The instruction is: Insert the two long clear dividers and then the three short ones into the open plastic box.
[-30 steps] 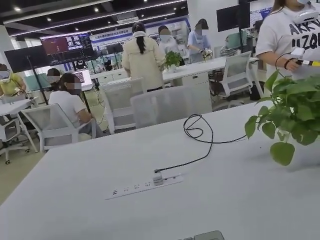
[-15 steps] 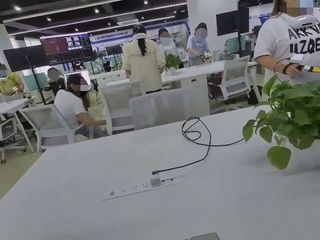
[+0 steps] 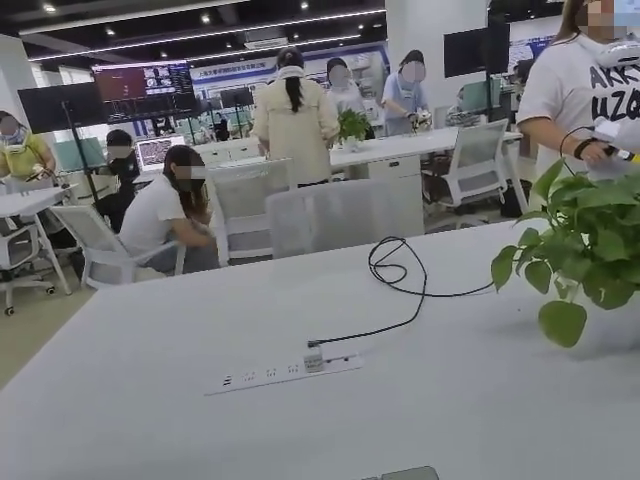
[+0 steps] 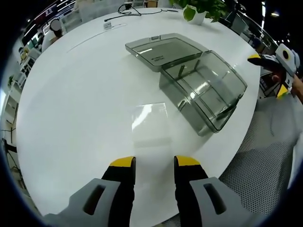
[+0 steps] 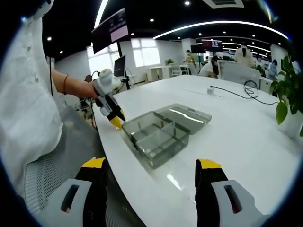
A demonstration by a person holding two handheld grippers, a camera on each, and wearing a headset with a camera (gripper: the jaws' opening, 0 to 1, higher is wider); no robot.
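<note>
Seated person (image 3: 160,215) leaned forward, left gripper (image 4: 155,163), right gripper (image 5: 150,163) jaws apart, plant (image 4: 196,7) beyond box (image 4: 203,90)

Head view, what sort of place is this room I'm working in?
Most likely an open-plan office or lab: a long white table with a built-in power strip, mesh office chairs, wall screens, and several people busy at other desks behind.
</note>
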